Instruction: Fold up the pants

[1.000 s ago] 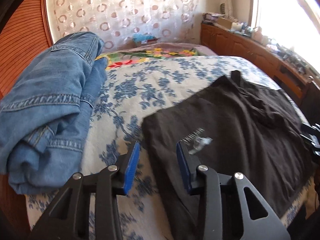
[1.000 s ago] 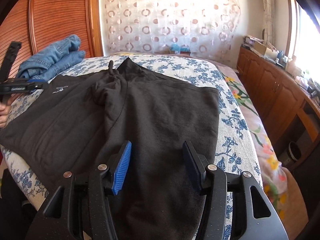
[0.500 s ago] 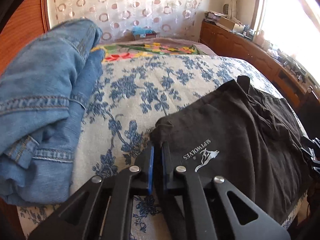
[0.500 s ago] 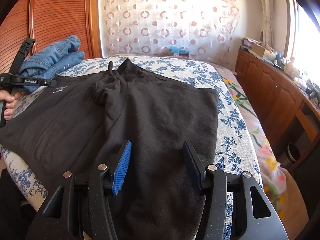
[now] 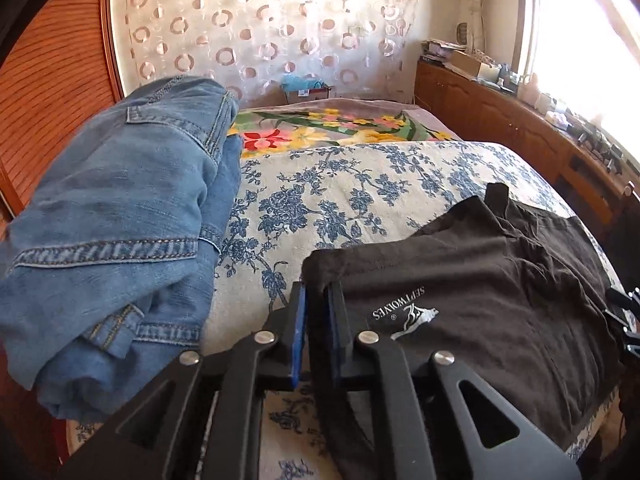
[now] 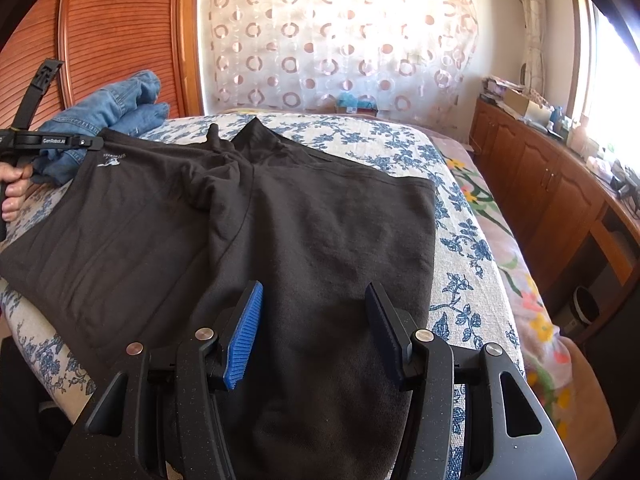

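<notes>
**Left claw pinched on waistband corner, right claw gaping over the legs**

At nine o'clock, folded jeans (image 5: 116, 216) heaped on the floral bedspread (image 5: 344, 192). Left gripper (image 5: 314, 320) clenched on the near corner of the black pants (image 6: 304, 232) beside the white logo (image 5: 404, 314) — wide apart a second ago, shut on the cloth by half a second ago, now raised slightly with the hem. Pants spread flat, long axis running from the waistband at ten o'clock down toward six in the right wrist view. Right gripper (image 6: 316, 324) released, poised just above the legs, unmoved across the frames. Likely next: a pinch there — nearest claw to that end.
</notes>
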{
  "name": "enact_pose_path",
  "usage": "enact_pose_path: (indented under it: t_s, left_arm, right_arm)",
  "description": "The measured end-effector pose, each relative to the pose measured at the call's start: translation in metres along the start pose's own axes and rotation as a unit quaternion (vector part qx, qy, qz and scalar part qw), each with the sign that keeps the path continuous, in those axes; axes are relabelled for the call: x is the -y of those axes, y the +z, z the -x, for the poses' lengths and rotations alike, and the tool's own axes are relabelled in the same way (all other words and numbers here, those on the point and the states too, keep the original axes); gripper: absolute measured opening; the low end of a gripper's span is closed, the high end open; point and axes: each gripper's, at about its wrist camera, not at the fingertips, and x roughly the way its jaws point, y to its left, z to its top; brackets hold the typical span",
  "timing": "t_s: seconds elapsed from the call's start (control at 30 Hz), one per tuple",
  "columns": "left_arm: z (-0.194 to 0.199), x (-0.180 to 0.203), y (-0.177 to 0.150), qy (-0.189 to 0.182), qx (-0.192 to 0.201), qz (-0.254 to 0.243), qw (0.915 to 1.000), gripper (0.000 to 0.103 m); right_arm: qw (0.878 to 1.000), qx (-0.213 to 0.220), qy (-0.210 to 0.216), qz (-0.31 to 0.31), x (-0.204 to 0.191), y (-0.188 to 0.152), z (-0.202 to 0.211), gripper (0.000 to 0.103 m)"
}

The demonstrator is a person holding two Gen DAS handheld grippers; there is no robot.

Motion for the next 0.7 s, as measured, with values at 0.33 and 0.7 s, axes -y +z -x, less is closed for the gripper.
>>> enact_pose_path:
  t_s: [0.33, 0.7]
  left_arm:
    - [0.04, 0.037, -0.019, -0.044, 0.037, -0.015, 0.9982, 0.064]
    - [0.065, 0.084, -0.049, -0.061, 0.049, -0.05, 0.9957, 0.067]
  right_arm:
    - [1.0, 0.002, -0.001, 0.0, 0.0, 0.0, 0.0, 0.054]
    - [1.0, -0.006, -0.013, -0.002, -0.001, -0.001, 0.004, 0.057]
